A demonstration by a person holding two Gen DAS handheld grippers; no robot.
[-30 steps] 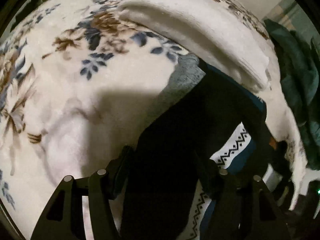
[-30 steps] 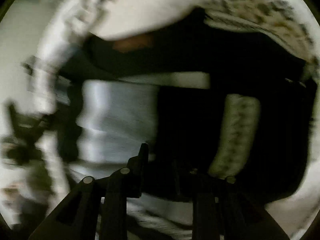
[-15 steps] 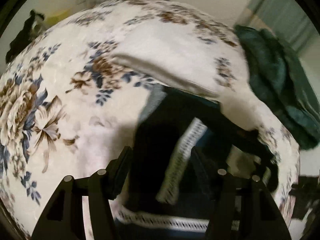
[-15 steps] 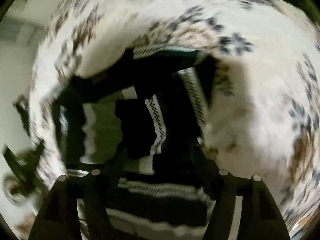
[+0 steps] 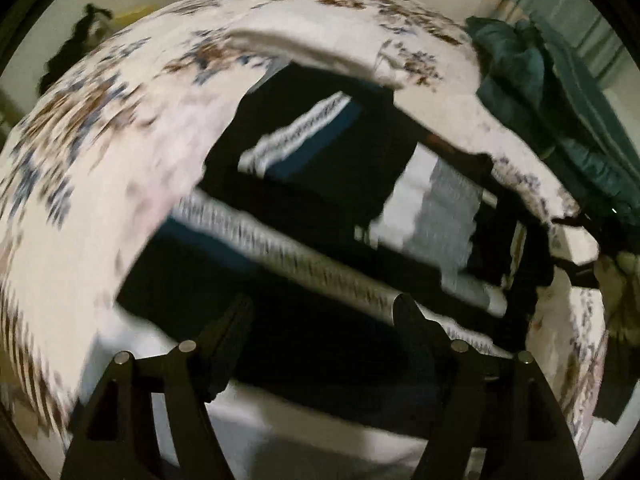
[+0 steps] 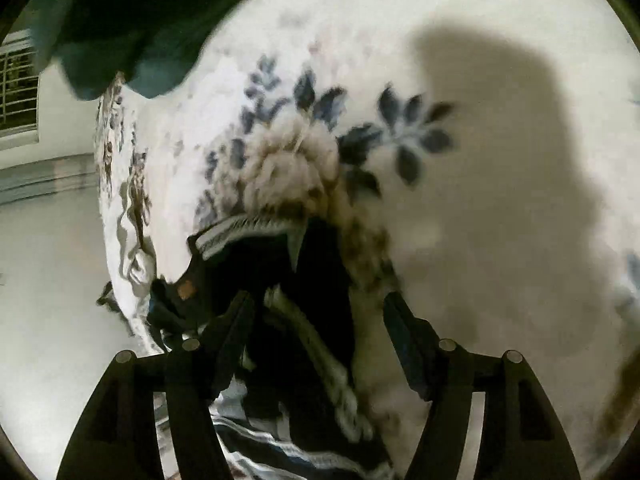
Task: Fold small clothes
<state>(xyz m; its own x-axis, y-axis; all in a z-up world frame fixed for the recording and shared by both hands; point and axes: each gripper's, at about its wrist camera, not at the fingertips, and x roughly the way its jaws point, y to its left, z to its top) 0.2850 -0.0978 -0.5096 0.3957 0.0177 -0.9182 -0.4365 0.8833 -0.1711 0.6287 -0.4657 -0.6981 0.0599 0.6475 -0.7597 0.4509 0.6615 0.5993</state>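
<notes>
Both grippers hang over a bed spread with a cream floral blanket (image 5: 120, 168), and both have their jaws apart with nothing clamped. In the left wrist view, the left gripper (image 5: 322, 312) is opening; its 2 black fingers (image 5: 224, 340) stand well apart above the near edge of a dark garment (image 5: 320, 168), and no pad presses on the cloth. That garment is black with a navy panel and a white band carrying a dark zigzag pattern (image 5: 288, 256). It lies spread on the blanket, near the middle of the view, reaching from the near fingers toward a folded cream ridge of the blanket at the far side. Just right of it lies a grey and white striped piece (image 5: 440, 208), touching the dark garment along one edge. Farther right, at the bed's far right corner, sits a heap of dark green fabric (image 5: 560, 92).

In the right wrist view, the right gripper (image 6: 318, 312) is closing slightly, yet its fingers (image 6: 412, 332) are still wide. The dark garment (image 6: 288, 304) lies bunched between and below them, its patterned white band (image 6: 240, 228) at the far end, and the pads do not squeeze it. Blanket with a brown and blue flower fills the far and right side, crossed by a large shadow (image 6: 520, 168). The green heap (image 6: 132, 20) lies at far left. Both views are motion blurred.
</notes>
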